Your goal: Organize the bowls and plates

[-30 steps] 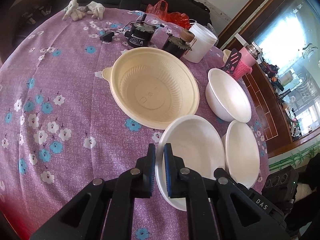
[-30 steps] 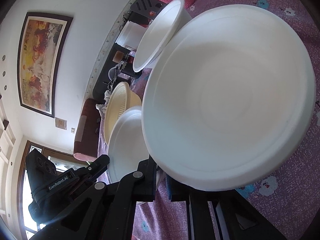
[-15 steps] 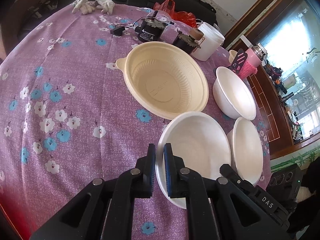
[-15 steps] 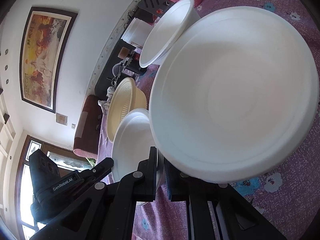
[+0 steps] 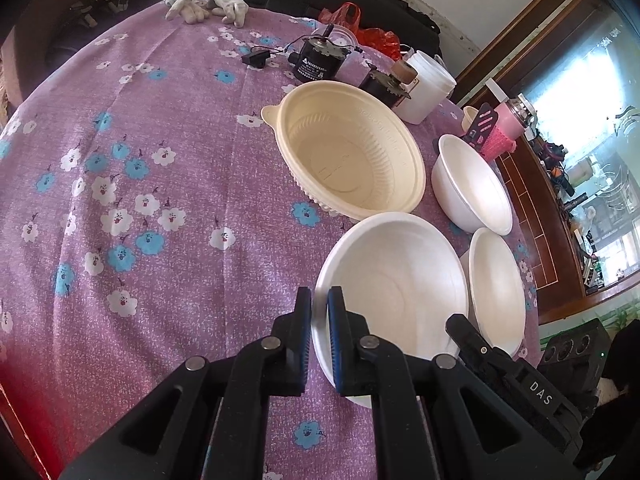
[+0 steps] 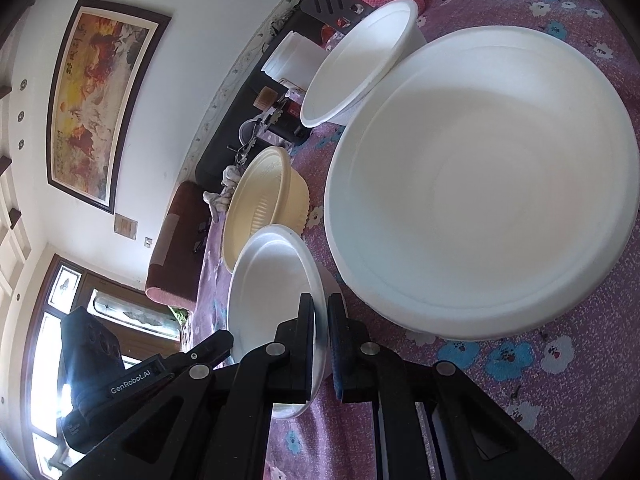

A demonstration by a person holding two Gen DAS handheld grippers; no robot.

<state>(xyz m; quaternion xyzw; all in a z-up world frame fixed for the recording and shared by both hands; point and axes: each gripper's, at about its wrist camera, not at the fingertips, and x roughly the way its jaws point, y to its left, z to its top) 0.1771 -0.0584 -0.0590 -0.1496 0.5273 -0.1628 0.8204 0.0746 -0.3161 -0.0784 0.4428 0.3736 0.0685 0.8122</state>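
My left gripper (image 5: 319,312) is shut on the near rim of a white foam bowl (image 5: 394,284), which sits low over the purple cloth. My right gripper (image 6: 320,320) is shut on the opposite rim of the same bowl (image 6: 272,292). A white plate (image 5: 498,292) lies just right of it and fills the right wrist view (image 6: 484,184). A large cream plastic bowl (image 5: 352,152) stands behind, also in the right wrist view (image 6: 264,204). A small deep white bowl (image 5: 472,184) stands at the right, seen too from the right wrist (image 6: 360,60).
Beyond the bowls stand a white tub (image 5: 426,88), two dark motors (image 5: 316,62), a pink knitted cup (image 5: 502,132) and a red bag (image 5: 360,28). Gloves (image 5: 204,6) lie at the far edge. The flowered tablecloth (image 5: 140,184) stretches to the left.
The white bowl held by both grippers has drawn back from the cream bowl, toward the near right of the table. In the right wrist view the plate has slid aside, showing the gripped bowl's rim.
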